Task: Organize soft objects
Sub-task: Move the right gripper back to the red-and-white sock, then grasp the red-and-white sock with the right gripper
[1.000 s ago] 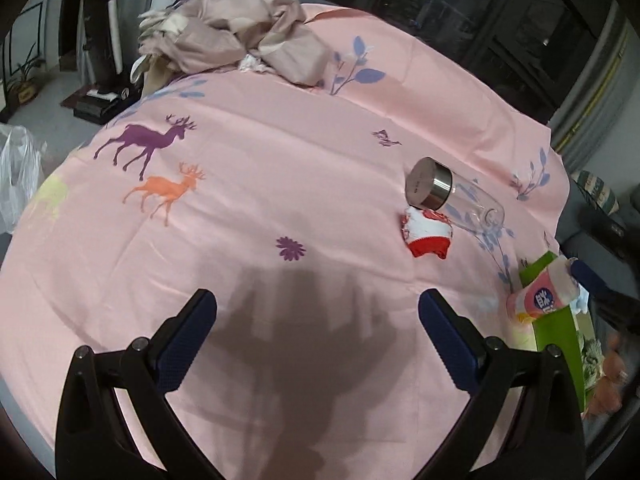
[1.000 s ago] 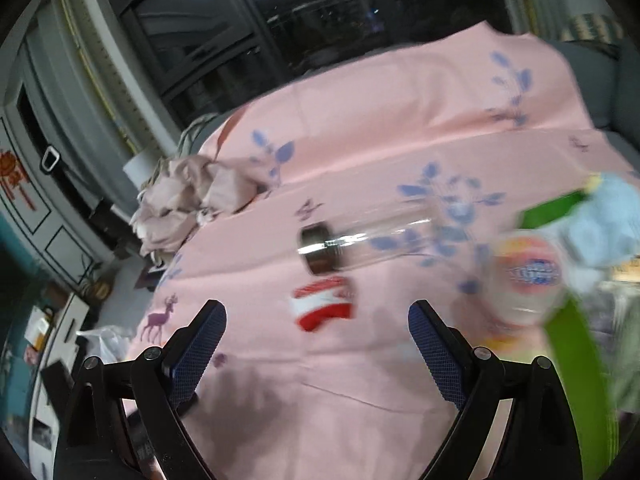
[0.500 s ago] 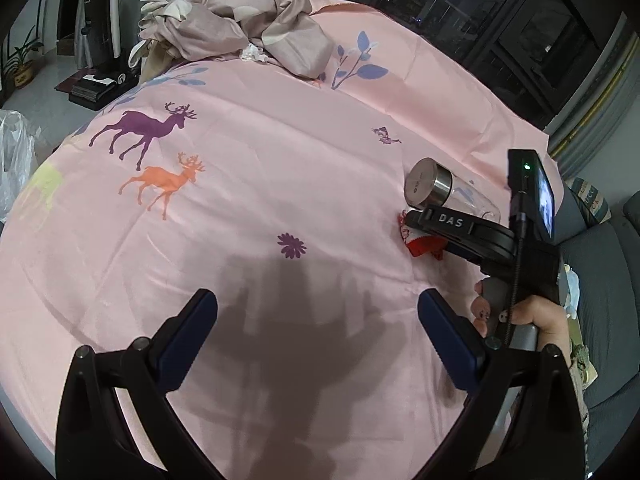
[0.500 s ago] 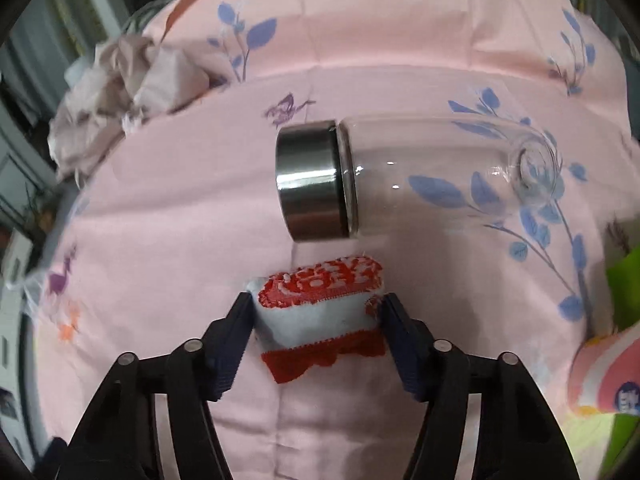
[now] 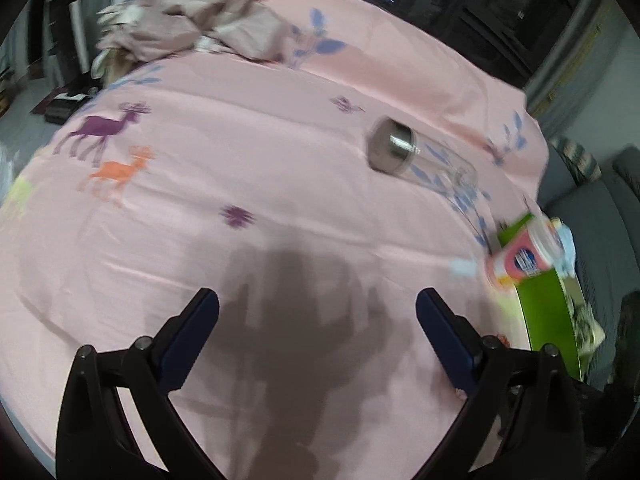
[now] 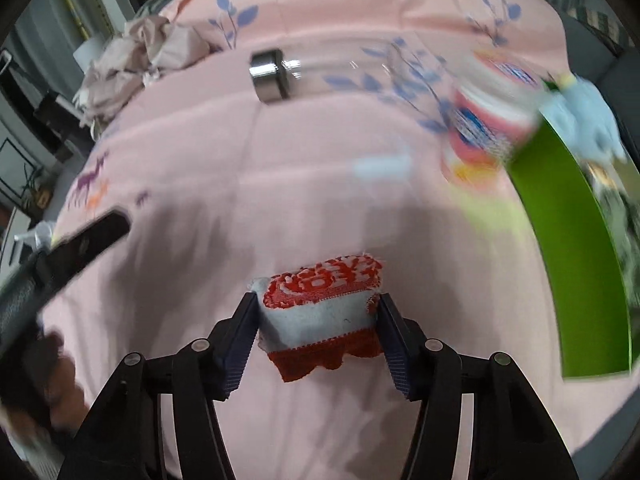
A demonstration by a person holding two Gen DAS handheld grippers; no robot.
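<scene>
Two grippers | right (image 6: 318, 316) clamps red-white pouch (image 6: 320, 300) over pink sheet (image 6: 240, 160) | left (image 5: 318, 312) wide, holding nothing

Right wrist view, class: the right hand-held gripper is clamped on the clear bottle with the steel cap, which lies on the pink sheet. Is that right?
Not quite. In the right wrist view the right hand-held gripper is clamped on the red and white cloth pouch, not the bottle. The clear bottle with the steel cap lies on the pink sheet, untouched, farther off.
</scene>
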